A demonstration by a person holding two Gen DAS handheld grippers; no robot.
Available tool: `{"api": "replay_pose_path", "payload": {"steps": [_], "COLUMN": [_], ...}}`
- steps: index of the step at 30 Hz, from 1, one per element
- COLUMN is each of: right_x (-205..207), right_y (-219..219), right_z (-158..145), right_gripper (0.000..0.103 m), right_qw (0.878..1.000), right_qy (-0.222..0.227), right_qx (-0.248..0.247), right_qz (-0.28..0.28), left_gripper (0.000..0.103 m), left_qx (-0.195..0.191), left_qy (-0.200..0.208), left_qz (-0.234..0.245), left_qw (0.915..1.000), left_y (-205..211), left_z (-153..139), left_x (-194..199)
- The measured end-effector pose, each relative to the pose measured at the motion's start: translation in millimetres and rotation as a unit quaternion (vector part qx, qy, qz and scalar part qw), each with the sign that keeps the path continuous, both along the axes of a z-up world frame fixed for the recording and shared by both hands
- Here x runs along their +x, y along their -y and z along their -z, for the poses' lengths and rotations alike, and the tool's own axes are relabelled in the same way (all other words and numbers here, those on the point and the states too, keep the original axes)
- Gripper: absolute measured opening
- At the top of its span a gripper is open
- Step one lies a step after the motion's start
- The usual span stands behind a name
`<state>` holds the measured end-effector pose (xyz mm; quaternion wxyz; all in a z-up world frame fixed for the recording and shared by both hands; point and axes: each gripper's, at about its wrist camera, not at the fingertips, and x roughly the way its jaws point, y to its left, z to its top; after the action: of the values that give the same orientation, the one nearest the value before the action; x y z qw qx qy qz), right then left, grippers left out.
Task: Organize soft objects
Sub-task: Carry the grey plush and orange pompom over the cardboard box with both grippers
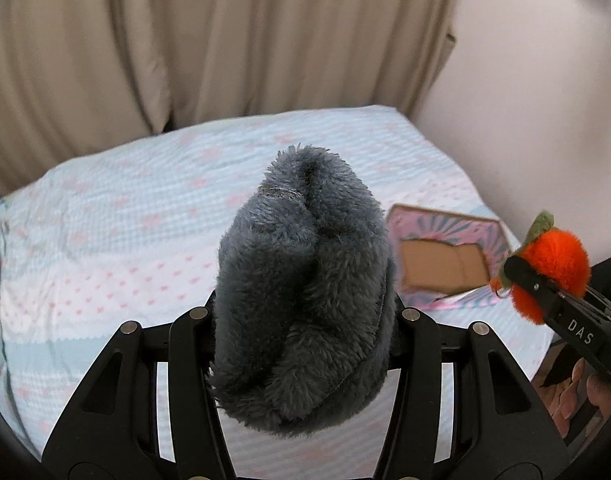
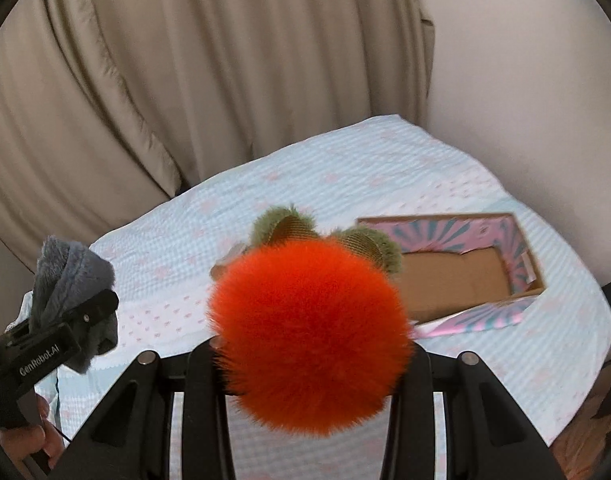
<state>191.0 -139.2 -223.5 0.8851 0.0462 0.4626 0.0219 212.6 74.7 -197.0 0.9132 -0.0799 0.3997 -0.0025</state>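
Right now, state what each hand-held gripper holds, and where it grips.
Left hand-held gripper: grey plush toy, clamped across its lower body. Right hand-held gripper: orange pom-pom fruit, clamped across its sides.

In my left fingers (image 1: 209, 320) sits a grey plush toy (image 1: 305, 300) of thick, shaggy, matt pile. My right fingers (image 2: 203, 364) press an orange pompom (image 2: 311, 332), long-haired and fluffy, with olive felt-like leaves (image 2: 283, 224) showing a woven backing. Both pairs of fingers are matt black plastic with small dull metal pins. The bed cover (image 1: 117, 216) below is soft puckered cotton-like cloth. The open box (image 2: 457, 272) is plain brown cardboard inside, with glossy printed paper on its walls. The curtain (image 1: 225, 40) behind is smooth beige cloth with a faint sheen.
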Motion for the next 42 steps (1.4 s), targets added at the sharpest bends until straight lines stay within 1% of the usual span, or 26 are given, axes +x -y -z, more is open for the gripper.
{"api": "replay_pose_path", "payload": {"steps": [2, 4, 8, 9, 11, 15, 18, 21, 25, 28, 31, 33, 37, 38, 39, 40, 41, 42], "right_x": [4.8, 9.0, 20.1, 24.5, 33.4, 56.7, 75.9, 95.9, 124.3, 138.1, 147.6, 150.1, 147.9, 145.7, 145.2, 145.0, 145.6, 145.4], "right_y": [25.6, 45.3, 97.3, 112.6, 138.8, 192.4, 221.7, 245.4, 270.0, 277.7, 280.6, 279.2, 275.9, 274.2, 273.3, 273.2, 272.3, 270.8], "right_z": [-11.3, -16.1, -19.7, -19.2, -18.2, -11.5, -0.1, 18.3, 53.5, 81.1, 112.1, 133.3, 164.1, 168.9, 174.1, 177.6, 180.6, 183.5], "right_gripper": [0.036, 0.036, 0.036, 0.036, 0.036, 0.036, 0.036, 0.036, 0.036, 0.036, 0.036, 0.036, 0.038, 0.039, 0.040, 0.042, 0.053, 0.076], "right_qw": [1.000, 1.000, 0.999, 0.999, 0.999, 0.997, 0.995, 0.992, 0.988, 0.984, 0.978, 0.973, 0.965, 0.964, 0.963, 0.963, 0.963, 0.963], "right_qy": [0.000, -0.006, -0.016, -0.018, -0.024, -0.048, -0.065, -0.082, -0.109, -0.126, -0.144, -0.159, -0.178, -0.181, -0.183, -0.181, -0.177, -0.173], "right_qx": [-0.002, -0.003, -0.004, 0.000, 0.001, 0.002, -0.004, -0.005, -0.002, 0.001, -0.001, -0.003, -0.004, -0.002, -0.002, -0.003, -0.004, -0.003], "right_qz": [-0.003, -0.009, -0.029, -0.034, -0.040, -0.052, -0.073, -0.091, -0.111, -0.128, -0.151, -0.170, -0.192, -0.195, -0.196, -0.199, -0.202, -0.208], "left_gripper": [0.047, 0.047, 0.047, 0.047, 0.047, 0.047, 0.047, 0.047, 0.047, 0.047, 0.047, 0.047, 0.048, 0.050, 0.058, 0.069, 0.077, 0.098], "left_qx": [-0.005, -0.003, -0.005, -0.003, -0.005, -0.023, -0.032, -0.025, -0.012, -0.024, -0.021, -0.021, -0.018, -0.017, -0.013, -0.010, -0.008, -0.006], "left_qy": [0.003, 0.001, -0.015, -0.023, -0.040, -0.071, -0.093, -0.118, -0.149, -0.183, -0.210, -0.227, -0.261, -0.267, -0.271, -0.274, -0.273, -0.271], "left_qz": [0.007, 0.011, 0.025, 0.029, 0.031, 0.022, 0.019, 0.021, 0.026, 0.029, 0.021, 0.016, 0.018, 0.020, 0.021, 0.022, 0.021, 0.020], "left_qw": [1.0000, 0.9999, 0.9996, 0.9993, 0.9987, 0.9970, 0.9949, 0.9925, 0.9884, 0.9825, 0.9772, 0.9734, 0.9651, 0.9634, 0.9623, 0.9615, 0.9619, 0.9624], "left_y": [29.7, 56.4, 120.5, 141.3, 169.7, 215.1, 238.1, 257.9, 276.0, 282.0, 282.4, 283.6, 287.5, 289.1, 288.2, 288.7, 289.4, 289.1], "left_z": [-9.1, -13.5, -13.1, -9.5, -0.4, 24.6, 44.7, 66.2, 97.2, 125.3, 153.3, 169.3, 195.8, 200.4, 203.8, 205.9, 205.9, 205.1], "left_x": [10.1, 19.6, 44.7, 55.4, 72.1, 103.8, 125.4, 151.2, 188.2, 216.4, 239.0, 247.7, 259.8, 262.2, 264.0, 267.2, 270.1, 272.6]}}
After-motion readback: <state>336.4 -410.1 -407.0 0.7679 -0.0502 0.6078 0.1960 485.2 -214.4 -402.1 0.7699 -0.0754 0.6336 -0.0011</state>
